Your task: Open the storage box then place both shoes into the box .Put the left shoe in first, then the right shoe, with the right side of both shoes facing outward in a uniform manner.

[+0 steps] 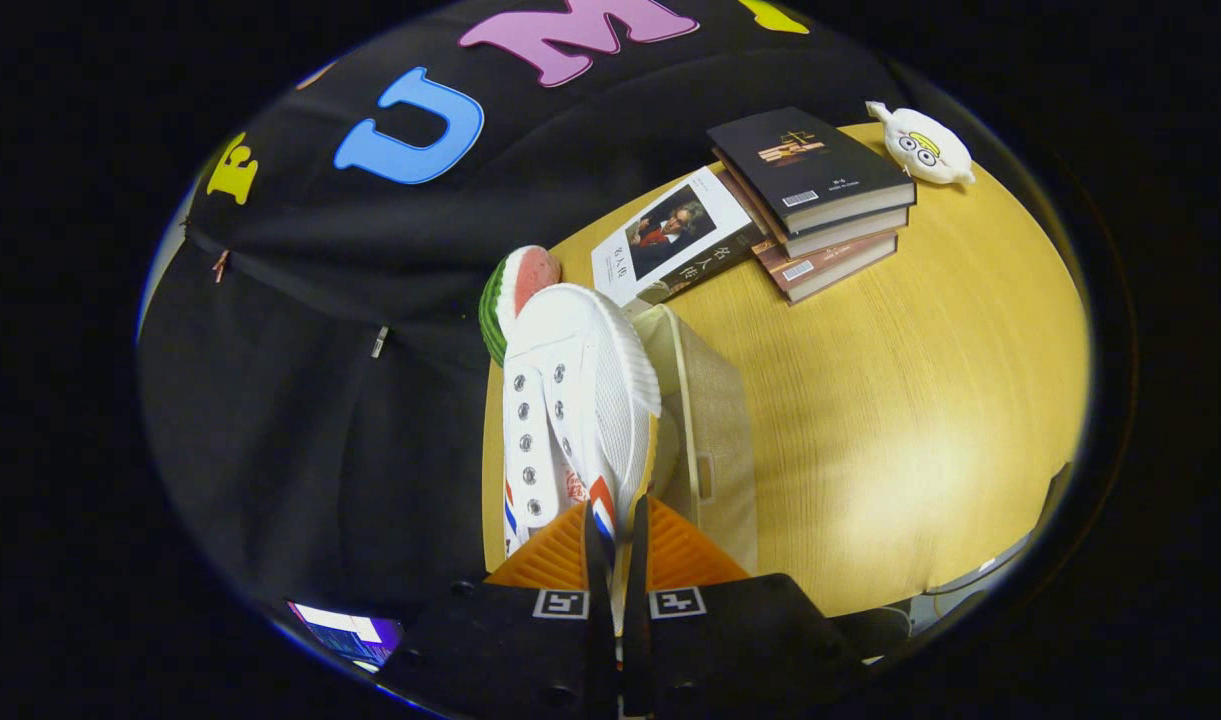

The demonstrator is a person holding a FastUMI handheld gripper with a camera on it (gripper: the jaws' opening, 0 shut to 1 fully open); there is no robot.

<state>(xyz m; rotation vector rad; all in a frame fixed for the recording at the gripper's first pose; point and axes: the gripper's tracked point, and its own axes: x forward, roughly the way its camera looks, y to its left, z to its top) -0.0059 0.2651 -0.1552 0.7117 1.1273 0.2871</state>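
Black cloth hangs as the booth's back wall (pixel 300 330), and at 3 o'clock of it spreads a pale wooden tabletop (pixel 900 400), seen tilted from the gripper view.

Down at 6 o'clock sits the gripper (pixel 616 530), fingers pressed close together with just a thin slice of shoe between them. They are pinching the heel edge of a white shoe (pixel 570 400), and both fingers look to be pressing on it. The shoe stretches away from the fingers toward 12 o'clock, toe far, heel near, lace eyelets showing along its upper side, a red and blue stripe right at the grip.

Just at 3 o'clock of the shoe, touching or nearly touching it, lies the storage box (pixel 715 430), a beige fabric thing with a light trim along its edge and a small pull tab on its side. Whether its lid is up or down, I cannot tell from this angle. The shoe seems to hang at the box's edge rather than inside it.

Beyond the toe, at 12 o'clock, peeks a watermelon-slice toy (pixel 520 285), green rind, red flesh. At 1 o'clock of that, a book with a portrait cover (pixel 670 245) lies flat. Further toward 2 o'clock, a stack of dark books (pixel 820 200) rests on the tabletop. At the far corner, beside that stack, lies a white plush toy (pixel 925 145) with big eyes.
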